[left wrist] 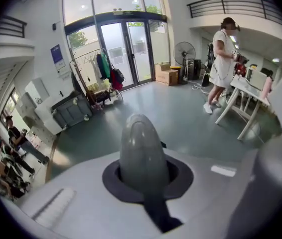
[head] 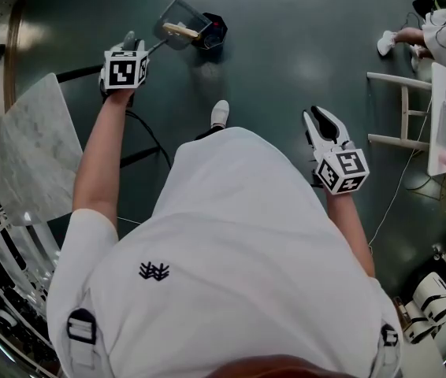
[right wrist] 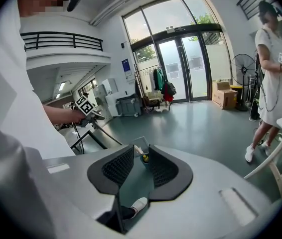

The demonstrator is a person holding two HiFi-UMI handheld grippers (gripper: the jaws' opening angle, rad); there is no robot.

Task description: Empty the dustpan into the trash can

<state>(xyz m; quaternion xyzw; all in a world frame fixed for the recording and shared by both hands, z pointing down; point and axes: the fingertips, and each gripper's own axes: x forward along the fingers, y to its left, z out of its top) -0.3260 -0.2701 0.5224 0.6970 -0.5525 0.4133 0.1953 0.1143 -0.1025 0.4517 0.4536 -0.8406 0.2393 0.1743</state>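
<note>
Indoors, dark floor [head: 302,46], glass doors [left wrist: 126,49], left gripper [head: 131,44] clamping dustpan [head: 177,22] at trash can [head: 213,31], right gripper [head: 317,118] jaws apart.

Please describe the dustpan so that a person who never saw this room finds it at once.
On the dark green floor, look ahead of the person's white shoe. The left gripper holds a thin handle that ends at the dustpan, a greyish see-through scoop with a pale object inside. Its neighbour, the trash can, is small, dark and opaque.

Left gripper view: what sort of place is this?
Probably an open workshop or office hall, not a home: tall glass entrance doors, a railed mezzanine, and a pedestal fan beside cardboard boxes.
</note>
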